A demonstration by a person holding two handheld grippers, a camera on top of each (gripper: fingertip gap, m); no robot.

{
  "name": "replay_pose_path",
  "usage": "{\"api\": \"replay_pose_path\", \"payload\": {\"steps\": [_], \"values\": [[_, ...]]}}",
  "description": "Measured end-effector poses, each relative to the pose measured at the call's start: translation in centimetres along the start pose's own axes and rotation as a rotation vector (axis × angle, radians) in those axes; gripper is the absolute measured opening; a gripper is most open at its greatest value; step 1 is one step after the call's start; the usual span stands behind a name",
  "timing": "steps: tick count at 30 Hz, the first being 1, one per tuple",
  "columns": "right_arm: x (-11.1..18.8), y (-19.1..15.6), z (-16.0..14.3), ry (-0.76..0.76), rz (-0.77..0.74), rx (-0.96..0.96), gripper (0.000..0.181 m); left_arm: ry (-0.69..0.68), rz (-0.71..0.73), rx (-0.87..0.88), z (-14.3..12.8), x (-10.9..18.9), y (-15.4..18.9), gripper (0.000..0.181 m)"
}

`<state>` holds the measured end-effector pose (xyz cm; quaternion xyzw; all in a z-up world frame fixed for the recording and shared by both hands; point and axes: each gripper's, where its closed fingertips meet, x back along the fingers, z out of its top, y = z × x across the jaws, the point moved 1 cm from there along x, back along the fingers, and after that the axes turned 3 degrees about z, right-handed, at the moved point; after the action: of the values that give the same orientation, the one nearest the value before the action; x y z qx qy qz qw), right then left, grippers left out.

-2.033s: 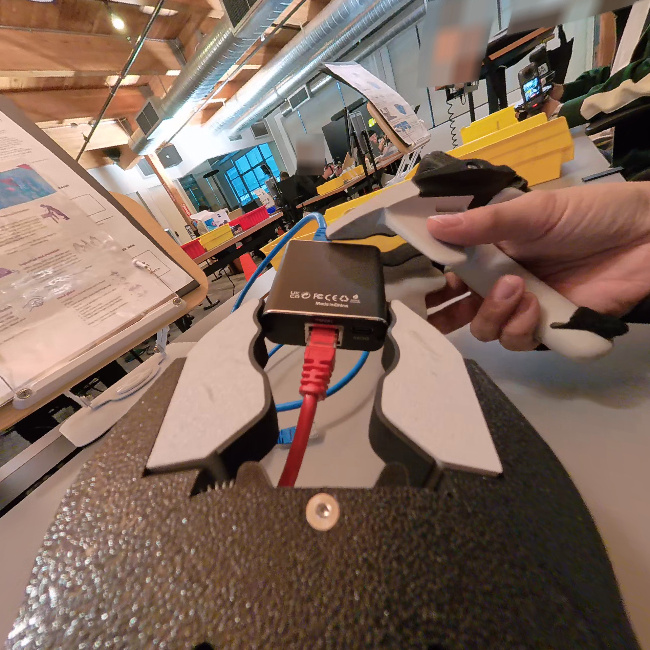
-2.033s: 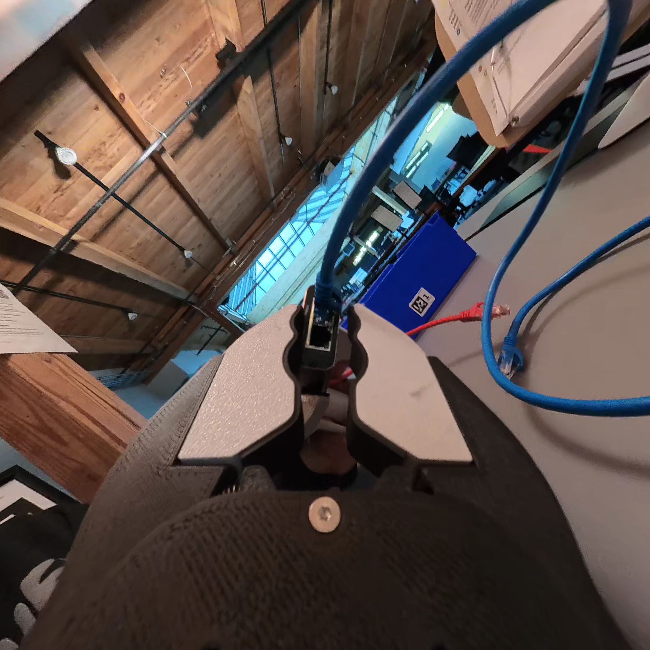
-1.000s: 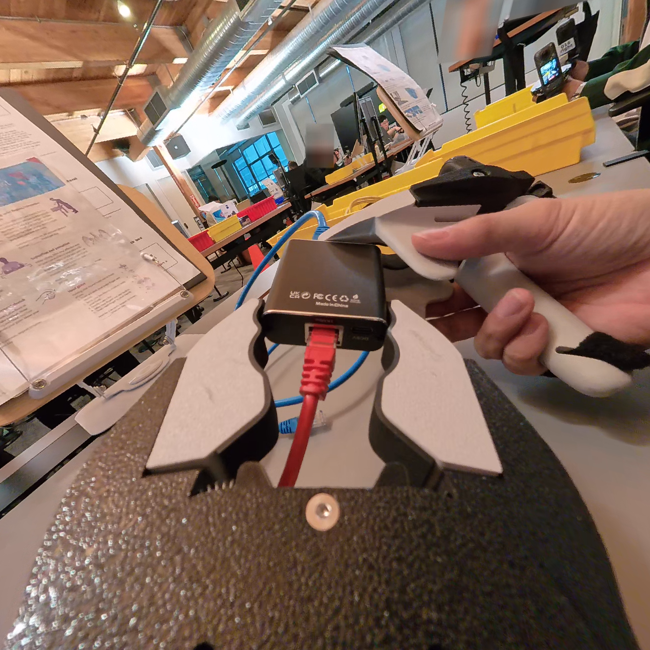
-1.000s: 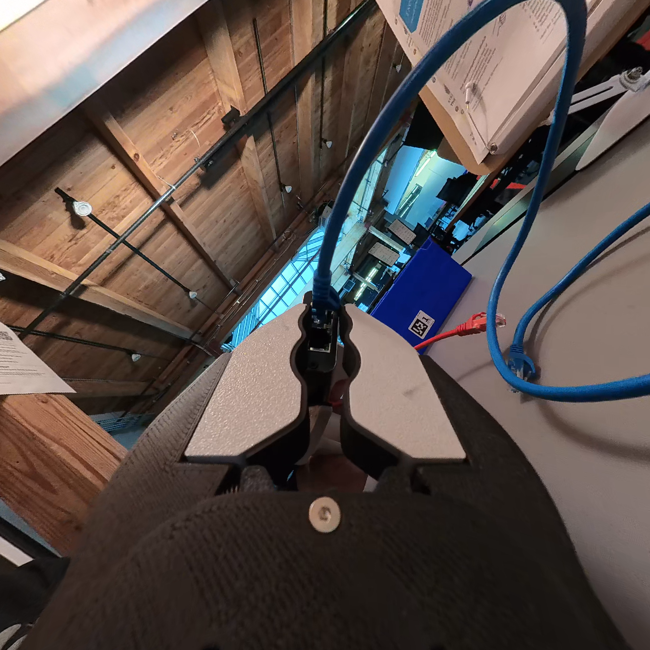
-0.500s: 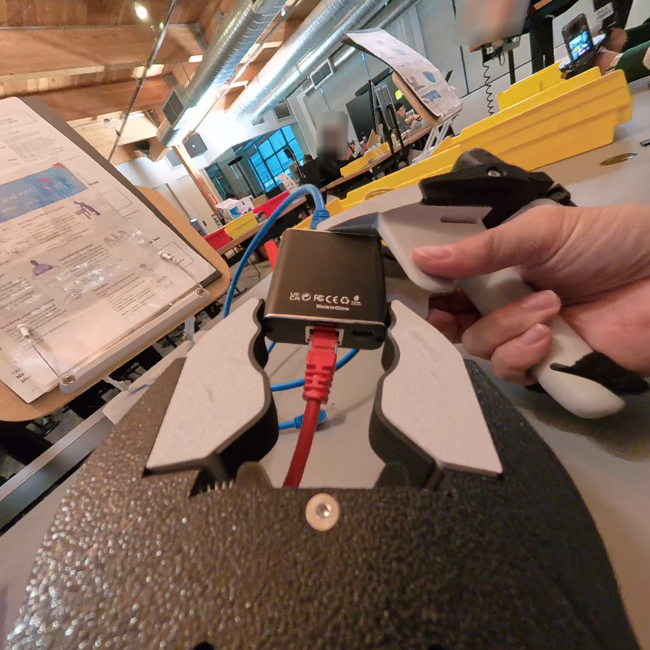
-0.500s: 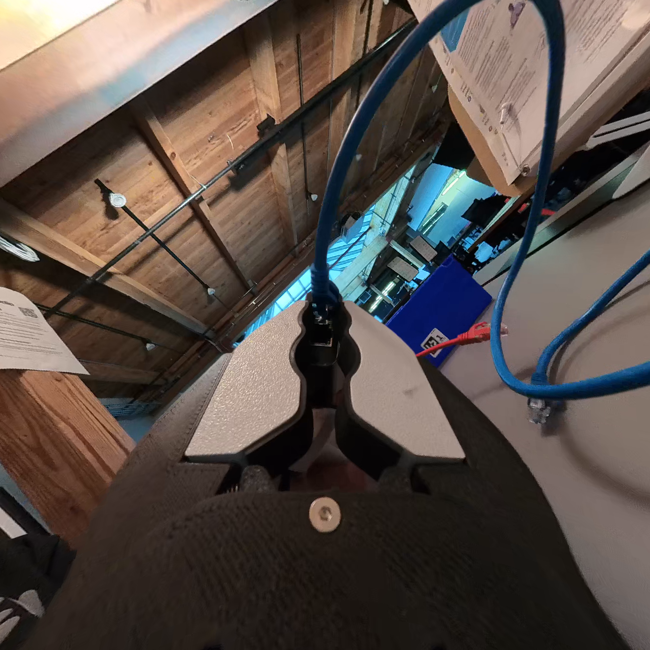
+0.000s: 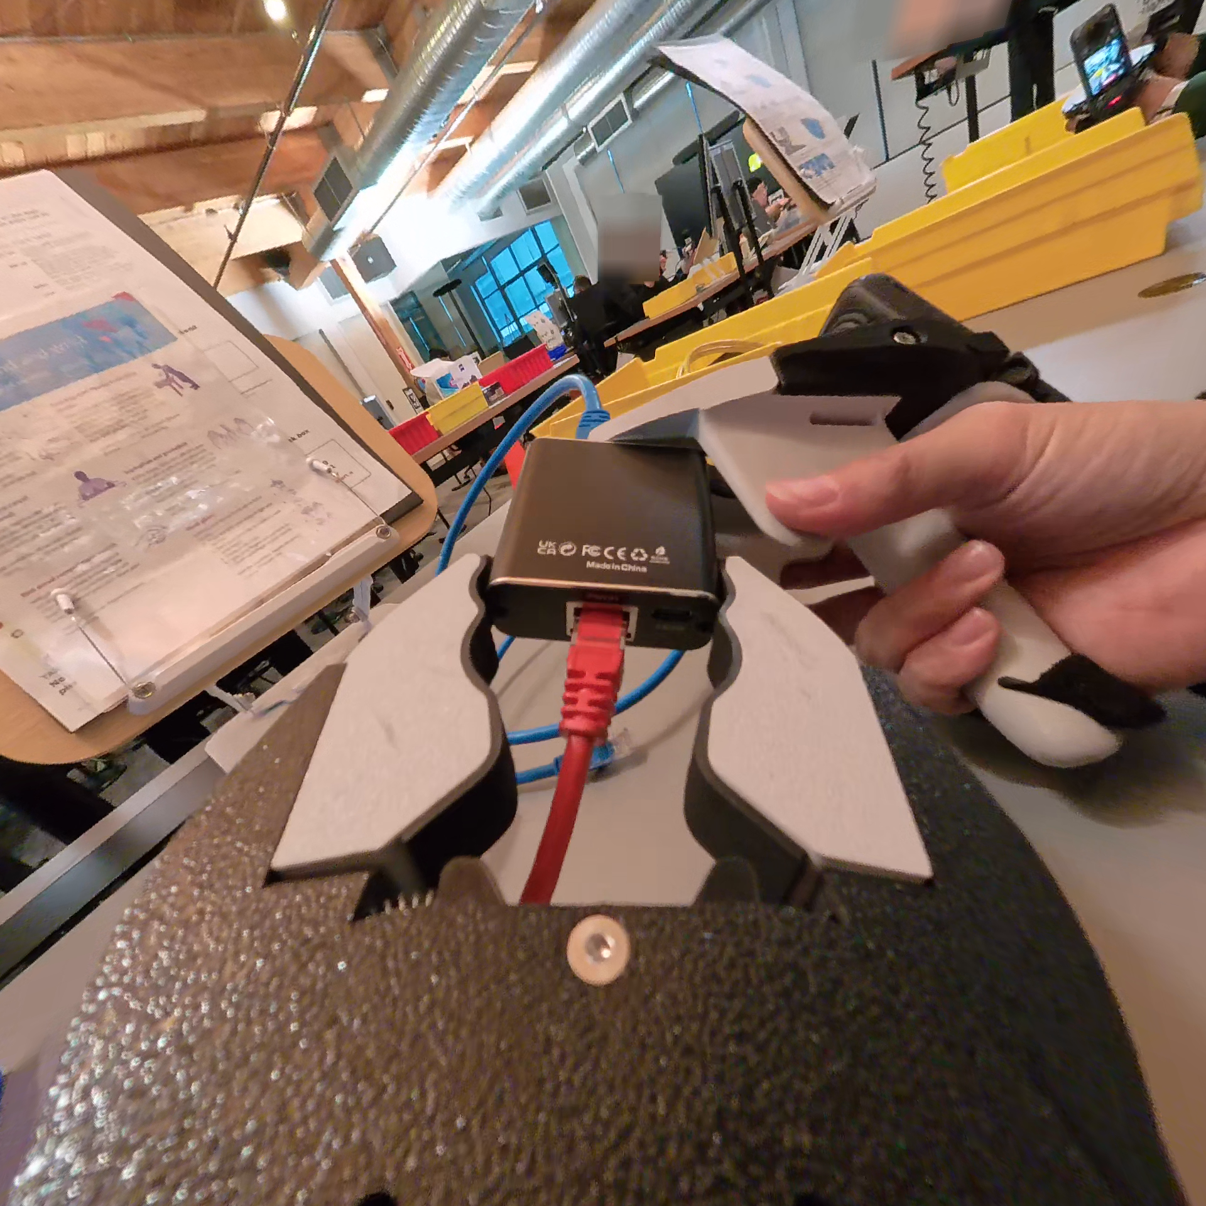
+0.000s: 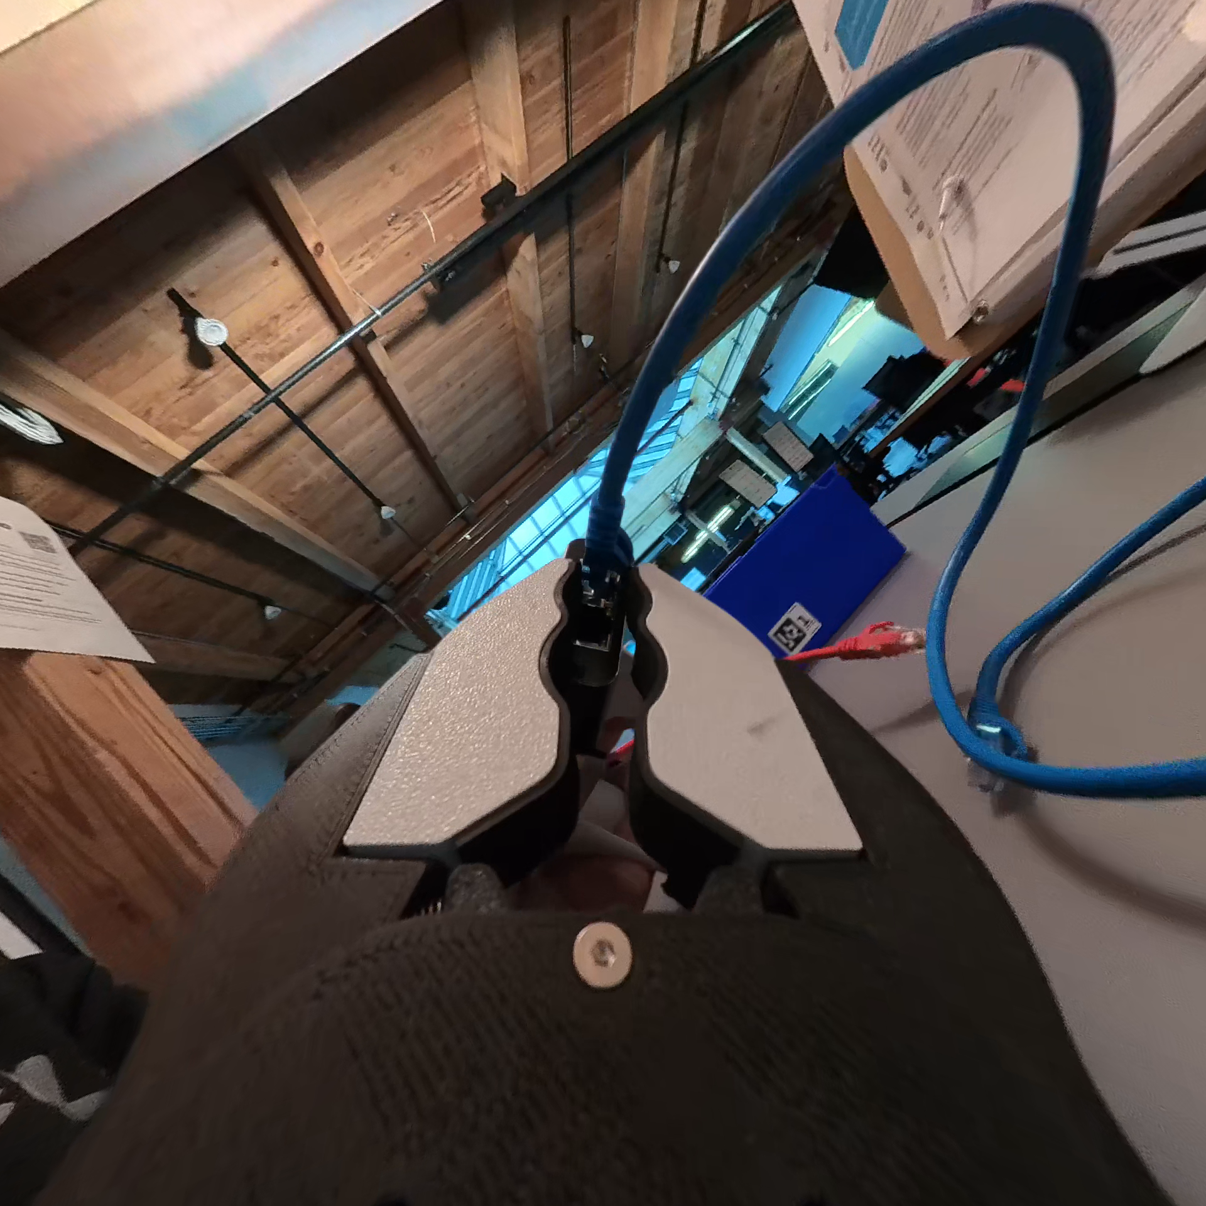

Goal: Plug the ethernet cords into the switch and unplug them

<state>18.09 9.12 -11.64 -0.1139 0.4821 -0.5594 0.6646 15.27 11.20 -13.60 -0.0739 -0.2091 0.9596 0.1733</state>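
My left camera looks level along the desk (image 7: pixel 1109 848), close behind the switch (image 7: pixel 610 522). My right camera tilts up toward the ceiling beams (image 8: pixel 391 215), meeting that switch (image 8: pixel 597 643) from its far end.

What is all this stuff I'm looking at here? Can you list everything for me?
switch: 1, black, lifted off the table, gripped at both ends
red cord: 1, plugged into the switch's near face; its free end lies on the table
blue cord: 1, arching up from the switch's far side; its free end lies on the table
instruction board: 1, white pages on wood, left of the table
yellow bins: several, behind
blue bin: 1, far table edge
table: 1, grey
left gripper: jaws shut on the switch
right gripper: jaws shut on the switch
hand: 1, holding the right gripper's handle
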Motion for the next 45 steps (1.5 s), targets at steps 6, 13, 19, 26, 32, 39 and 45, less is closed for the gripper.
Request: {"api": "replay_pose_path", "payload": {"steps": [6, 13, 19, 26, 32, 39, 45], "values": [[0.4, 0.0, 0.2, 0.003, -0.01, -0.01, 0.014, 0.003, -0.014, 0.003, 0.1, -0.1, 0.3, 0.063], [0.3, -0.3, 0.3, 0.004, -0.003, -0.007, 0.016, 0.014, -0.021, 0.003, 0.2, -0.1, 0.4, 0.063], [0.3, 0.2, 0.3, 0.016, -0.022, -0.035, 0.014, -0.006, -0.019, -0.004, 0.0, -0.2, 0.4, 0.063], [0.2, 0.1, 0.3, 0.043, -0.024, -0.051, 0.015, 0.003, -0.011, 0.021, 0.1, -0.2, 0.3, 0.063], [0.0, 0.3, 0.2, 0.072, -0.041, -0.07, 0.014, -0.003, 0.008, 0.039, 0.0, -0.2, 0.0, 0.063], [0.2, -0.2, 0.1, 0.031, -0.023, -0.029, 0.013, -0.01, 0.001, 0.012, -0.1, -0.3, 0.3, 0.063], [-0.1, -0.8, 0.3, 0.021, -0.027, 0.046, 0.013, -0.001, 0.007, 0.034, 0.1, -0.4, 0.2, 0.063]]}}
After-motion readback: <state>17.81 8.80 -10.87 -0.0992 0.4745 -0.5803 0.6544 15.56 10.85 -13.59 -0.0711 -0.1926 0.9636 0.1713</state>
